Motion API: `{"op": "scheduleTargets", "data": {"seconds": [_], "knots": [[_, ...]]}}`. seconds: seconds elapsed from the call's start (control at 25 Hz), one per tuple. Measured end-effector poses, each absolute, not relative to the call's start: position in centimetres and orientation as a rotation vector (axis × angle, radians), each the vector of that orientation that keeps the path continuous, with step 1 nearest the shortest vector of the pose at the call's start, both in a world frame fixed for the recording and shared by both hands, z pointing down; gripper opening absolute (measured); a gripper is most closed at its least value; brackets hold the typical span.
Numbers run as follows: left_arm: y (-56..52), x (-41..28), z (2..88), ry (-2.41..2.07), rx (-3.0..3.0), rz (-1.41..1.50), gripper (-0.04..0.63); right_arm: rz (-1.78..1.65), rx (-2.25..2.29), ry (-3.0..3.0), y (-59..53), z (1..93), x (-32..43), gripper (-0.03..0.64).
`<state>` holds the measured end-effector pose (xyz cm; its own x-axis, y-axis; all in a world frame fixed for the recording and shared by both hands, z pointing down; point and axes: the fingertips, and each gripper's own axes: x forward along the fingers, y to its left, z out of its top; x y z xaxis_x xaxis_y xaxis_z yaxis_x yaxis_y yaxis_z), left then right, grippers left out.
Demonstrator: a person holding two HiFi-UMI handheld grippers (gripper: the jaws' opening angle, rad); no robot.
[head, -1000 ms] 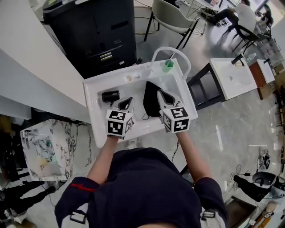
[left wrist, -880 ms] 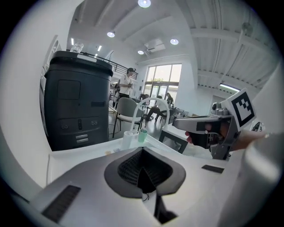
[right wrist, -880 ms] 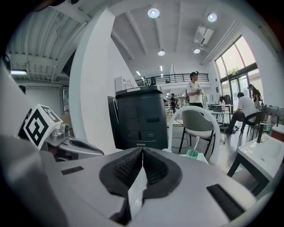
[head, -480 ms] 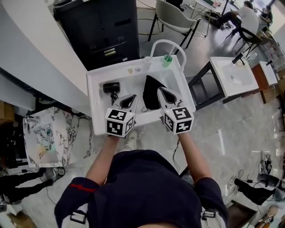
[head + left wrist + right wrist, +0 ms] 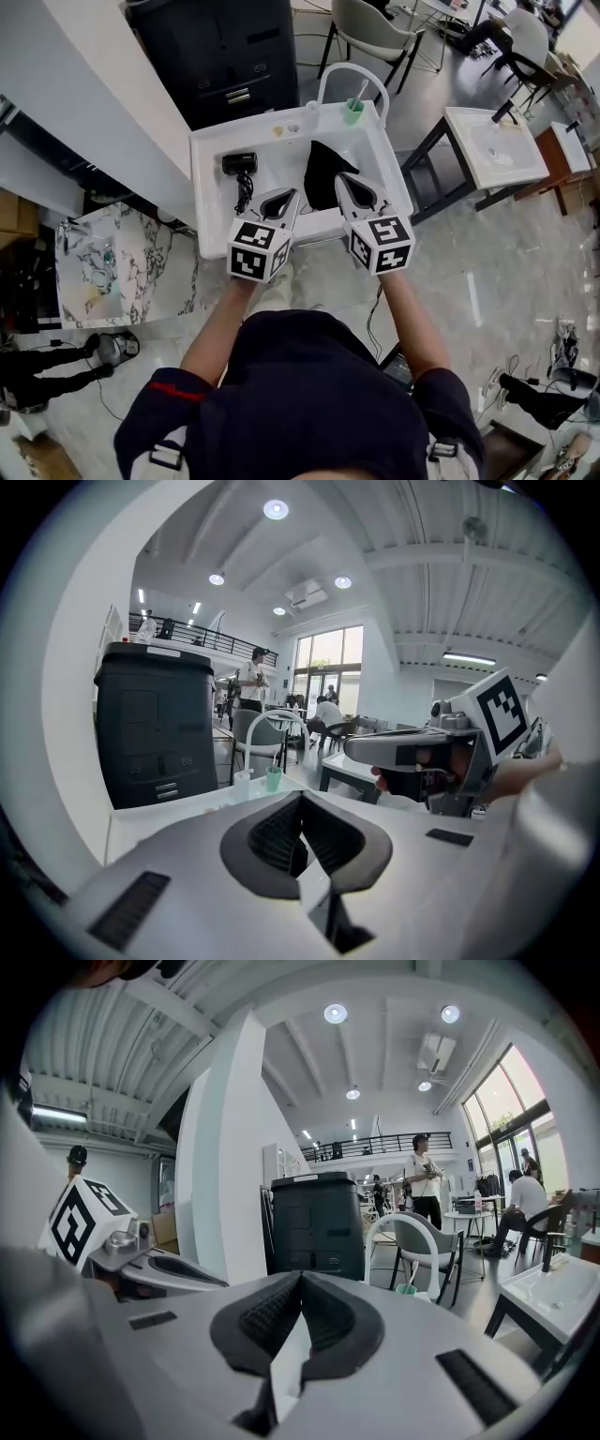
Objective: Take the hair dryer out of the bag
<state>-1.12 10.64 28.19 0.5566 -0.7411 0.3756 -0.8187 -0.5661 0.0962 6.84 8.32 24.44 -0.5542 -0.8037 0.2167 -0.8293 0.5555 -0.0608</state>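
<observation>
Worktop point(image 5: 211, 187): white, rimmed, standing on a pale marble floor.
Bag point(image 5: 323, 169): black, limp, mid-worktop.
Left tool point(image 5: 292, 193): jaws closed, holding nothing, over the near edge.
Right tool point(image 5: 340, 177): jaws closed, holding nothing, at the bag's near end.
Hair dryer point(image 5: 239, 164): small, black, lying on its side left of the bag, cord trailing nearward.

Green cup point(image 5: 353, 112); black cabinet point(image 5: 230, 47); chair point(image 5: 370, 26); marble table point(image 5: 103, 267).

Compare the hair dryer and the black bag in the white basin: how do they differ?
The hair dryer is smaller than the bag. The hair dryer lies at the left with a cord trailing; the bag lies slumped in the middle. Both are black and lie apart in the basin.
</observation>
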Motion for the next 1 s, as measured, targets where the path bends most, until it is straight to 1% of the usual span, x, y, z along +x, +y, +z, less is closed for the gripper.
{"op": "scheduleTargets", "data": {"seconds": [0.2, 1.0], "knots": [[12.7, -1.0, 28.6, -1.302, 2.540, 0.460, 0.015, 0.237, 1.393, -2.635, 10.1, 24.5, 7.0, 0.034], [15.5, -0.2, 28.1, -1.282, 2.547, 0.397, 0.015, 0.255, 1.423, -2.645, 13.1, 24.5, 7.9, 0.034]]}}
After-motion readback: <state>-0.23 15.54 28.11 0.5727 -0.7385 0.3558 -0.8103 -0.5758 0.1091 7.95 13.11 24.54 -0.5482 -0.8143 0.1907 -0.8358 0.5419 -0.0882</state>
